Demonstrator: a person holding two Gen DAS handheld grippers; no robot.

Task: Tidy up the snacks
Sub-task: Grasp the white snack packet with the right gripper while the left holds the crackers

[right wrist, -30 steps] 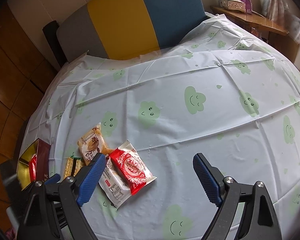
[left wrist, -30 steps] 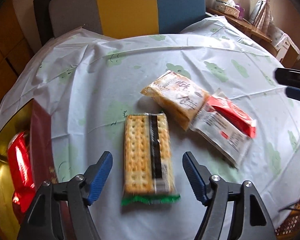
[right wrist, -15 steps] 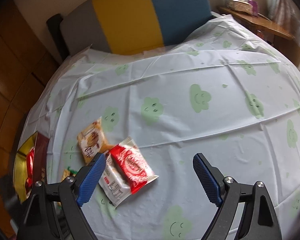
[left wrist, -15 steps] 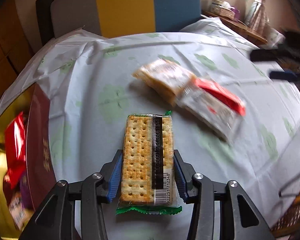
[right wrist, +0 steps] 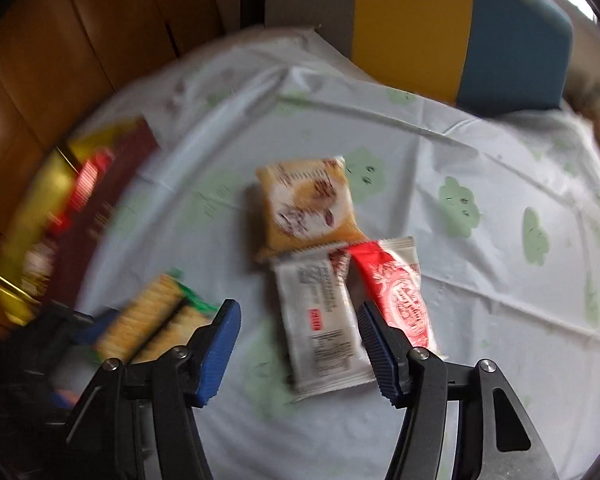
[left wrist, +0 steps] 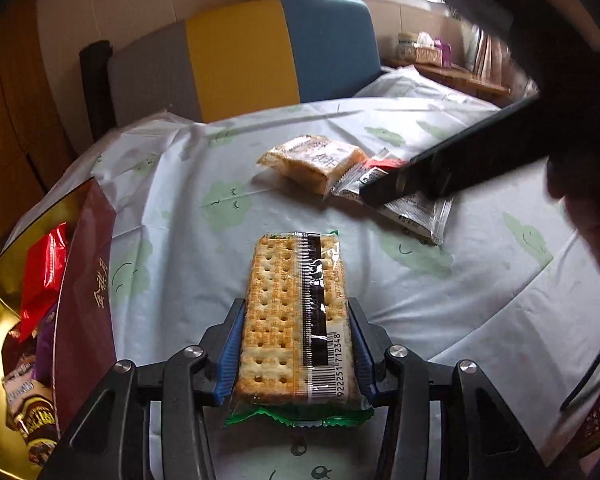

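Note:
My left gripper [left wrist: 296, 344] is shut on a clear cracker pack with green ends [left wrist: 296, 316] and holds it above the cloth; the pack also shows blurred in the right wrist view [right wrist: 148, 324]. My right gripper [right wrist: 296, 344] is open over a white snack packet [right wrist: 320, 316], with a red packet [right wrist: 400, 292] beside it and a yellow biscuit packet [right wrist: 308, 200] beyond. The same packets lie at the far right in the left wrist view: the yellow one [left wrist: 312, 160], the white one [left wrist: 416, 208].
A dark red and gold box [left wrist: 84, 280] with several snacks in it stands open at the table's left edge. A cloud-print cloth [left wrist: 420, 280] covers the round table. A grey, yellow and blue chair back [left wrist: 240, 60] stands behind. The right gripper's dark body [left wrist: 480, 152] crosses the left view.
My left gripper closed on the cracker pack and lifted it. My right gripper moved left and down over the white and red packets.

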